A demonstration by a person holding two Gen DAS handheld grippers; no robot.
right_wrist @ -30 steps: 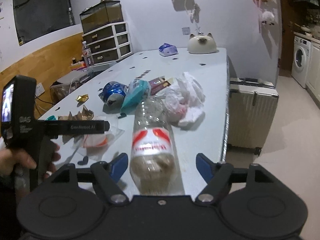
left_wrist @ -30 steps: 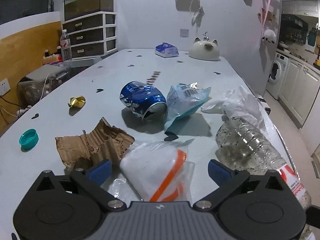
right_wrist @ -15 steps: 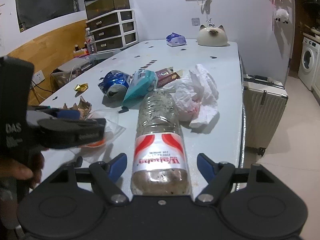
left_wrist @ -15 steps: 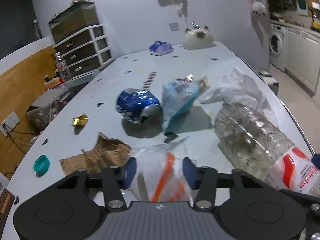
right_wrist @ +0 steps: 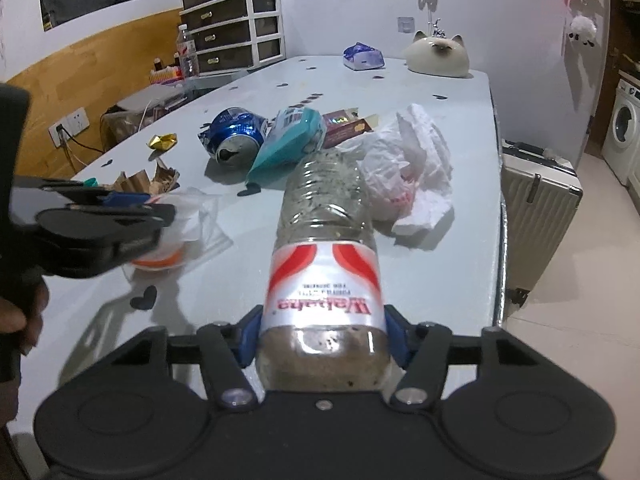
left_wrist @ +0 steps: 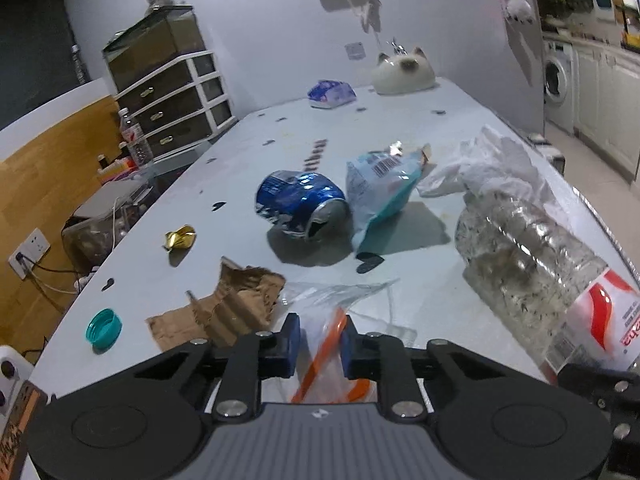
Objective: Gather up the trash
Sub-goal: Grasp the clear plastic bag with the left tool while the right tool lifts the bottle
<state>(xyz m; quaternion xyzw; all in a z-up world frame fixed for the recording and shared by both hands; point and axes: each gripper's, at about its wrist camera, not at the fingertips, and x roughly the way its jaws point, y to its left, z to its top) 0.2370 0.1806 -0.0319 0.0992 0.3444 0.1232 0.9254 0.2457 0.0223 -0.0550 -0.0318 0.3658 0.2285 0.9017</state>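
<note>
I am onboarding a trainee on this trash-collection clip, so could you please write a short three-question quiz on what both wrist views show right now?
1. True or false: the right gripper has its jaws shut on the plastic bottle.
2. What does the left gripper grip? A) blue can B) clear bag with orange stripe C) torn cardboard
3. Fill in: the teal bottle cap lies on the table to the ______ of the torn cardboard in the left wrist view.

Key: 1 true; 2 B, the clear bag with orange stripe, while the blue can lies untouched; 3 left.
</note>
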